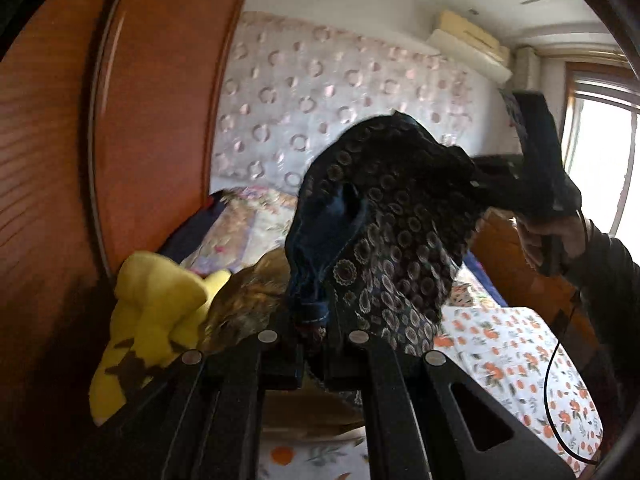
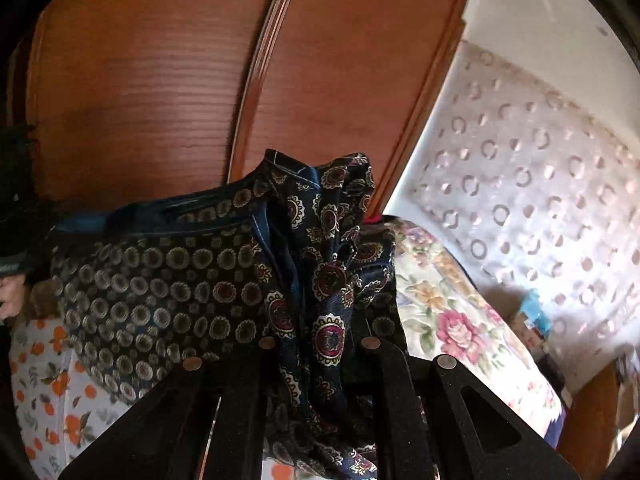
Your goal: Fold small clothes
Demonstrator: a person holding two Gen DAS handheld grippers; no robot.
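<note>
In the left wrist view, one dark patterned garment [image 1: 384, 216] hangs in the air above the bed, stretched between two grippers. The left gripper [image 1: 312, 354] sits at the near bottom edge, its two black fingers [image 1: 280, 360] closed together on a bunched lower edge of the cloth. The garment is navy with rows of small round medallions and a plain blue lining showing at one fold. Up and to the right, the right gripper [image 1: 486, 184] pinches the far corner of the same garment, and one hand [image 1: 548, 236] with a dark sleeve holds its handle; a thin black cable loops down from it. Below lies one bedsheet [image 1: 516, 344] printed with orange fruit. At the left, one yellow plush toy [image 1: 156, 320] rests beside a brown furry thing that is too blurred to identify. One floral quilt [image 1: 244, 220] lies farther back, in front of one pale curtain [image 1: 328, 92] with ring marks. A wooden wardrobe [image 1: 132, 120] fills the left side.

In the right wrist view, the right gripper [image 2: 320, 354] is clamped on a gathered bunch of the garment [image 2: 168, 280], which spreads leftward as a taut sheet. At the far left edge the other gripper's dark body and part of a hand [image 2: 12, 292] are just visible. Two wardrobe door panels [image 2: 328, 64] stand behind. The orange-print bedsheet [image 2: 44, 380] shows at lower left, the floral quilt [image 2: 444, 304] and curtain [image 2: 532, 184] at right.
</note>
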